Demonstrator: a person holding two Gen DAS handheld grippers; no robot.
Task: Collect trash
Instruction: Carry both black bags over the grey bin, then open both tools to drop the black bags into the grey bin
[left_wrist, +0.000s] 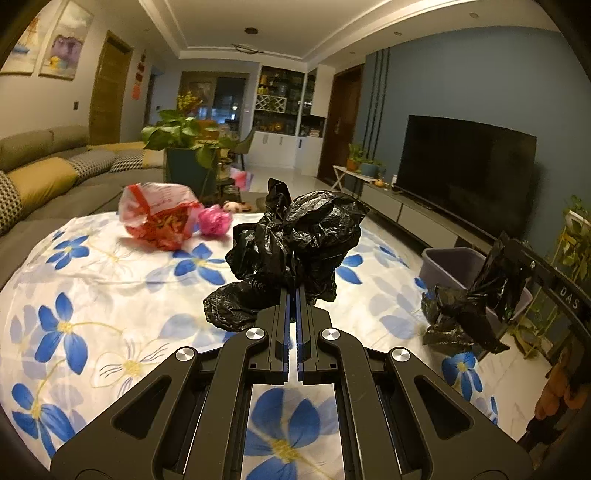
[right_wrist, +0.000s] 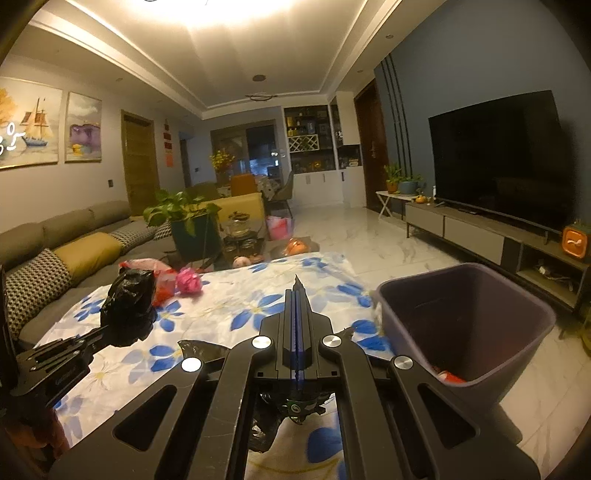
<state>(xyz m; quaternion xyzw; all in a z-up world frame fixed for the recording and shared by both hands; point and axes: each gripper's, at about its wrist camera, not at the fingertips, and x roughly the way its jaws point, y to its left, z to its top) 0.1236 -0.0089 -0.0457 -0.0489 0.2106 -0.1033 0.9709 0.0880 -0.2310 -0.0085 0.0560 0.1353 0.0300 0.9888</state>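
Left gripper (left_wrist: 293, 291): jaws clamped tight on a crumpled black bag (left_wrist: 295, 240), which bunches up at 12 o'clock just past the tips, hanging clear above the flowered cloth (left_wrist: 92, 314).
Right gripper (right_wrist: 296, 295): jaws pressed together on a second black bag piece (right_wrist: 295, 413); a sliver pokes out past the tips, and the rest dangles under the fingers.
Same piece from the left wrist view: a dark wad (left_wrist: 469, 306) at 3 o'clock, up against the bin.
Purple bin (right_wrist: 465, 317): here's the key relation. It sits at 2 o'clock from the right jaws, mouth open and tilted towards them, something red at the bottom.
Nearer hand: the right one, I'd say; the left has the whole bin-side stretch of table to cross.
Still on the cloth: red snack bag (left_wrist: 159, 218) and pink wad (left_wrist: 214, 220), touching, at 11 o'clock from the left jaws, well beyond.
Farther off: sofa (left_wrist: 44, 177), potted plant (left_wrist: 181, 136), television (left_wrist: 465, 173).
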